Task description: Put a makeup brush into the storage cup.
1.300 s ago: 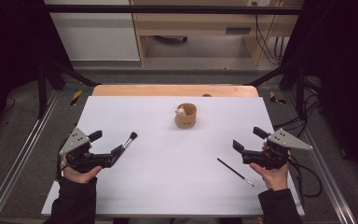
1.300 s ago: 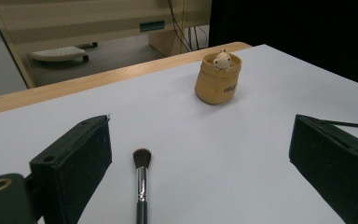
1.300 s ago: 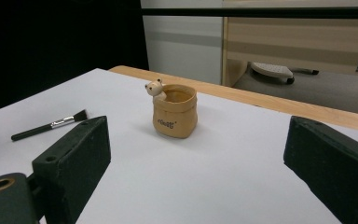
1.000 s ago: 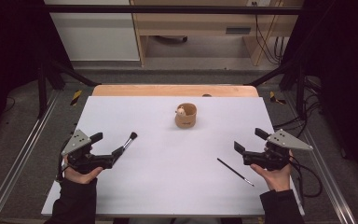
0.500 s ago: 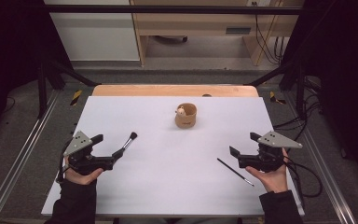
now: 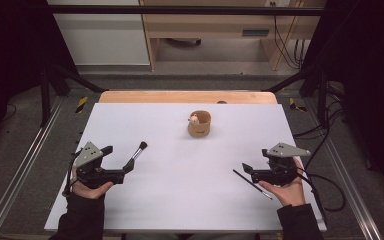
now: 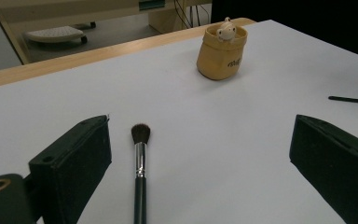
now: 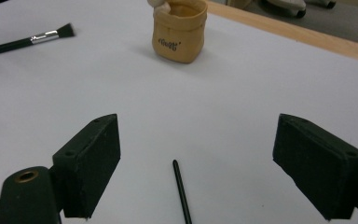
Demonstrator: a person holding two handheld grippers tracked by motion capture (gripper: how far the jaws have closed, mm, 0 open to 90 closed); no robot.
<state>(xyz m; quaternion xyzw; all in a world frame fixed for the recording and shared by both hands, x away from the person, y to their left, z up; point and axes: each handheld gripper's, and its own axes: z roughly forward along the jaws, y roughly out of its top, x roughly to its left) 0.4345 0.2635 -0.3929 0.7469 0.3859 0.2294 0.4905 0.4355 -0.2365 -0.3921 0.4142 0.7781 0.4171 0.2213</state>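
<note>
Makeup brush [image 6: 136,155] under left gripper [image 6: 121,174]: black handle, silver ferrule, dark round bristle tuft; lying flat near the bench's left edge, tuft toward the far side, handle running back between the spread jaws in the left gripper view [image 7: 139,172], pads not touching it. Thin black pencil-like stick [image 6: 252,184] by right gripper [image 6: 246,170]: plain, slim, no ferrule visible; flat on the sheet near the right edge toward the near side, tip lying between the jaws in the right gripper view [image 8: 181,191]. Right jaws spread wide, just been closing a little, stick between them but untouched. Count: two grippers, one per hand [image 6: 87,189]; one brush; one stick; one small tan fabric pouch [image 6: 199,125] standing upright mid-bench toward the far edge, dark lettering on its side, small pale figure [image 7: 226,31] peeking over its rim. Surface: white sheet [image 6: 180,200] over the bench, bare wooden strip [image 6: 180,96] showing along the far edge; matte, no marks. Room: dim; grey floor; metal rails [image 6: 20,170] running along both sides; black frame posts; pale wooden furniture [image 6: 205,25] beyond the far edge; cables [image 6: 285,45] hanging at the far right; yellow-black tape marks [image 6: 81,104] on the floor by the far corners.
</note>
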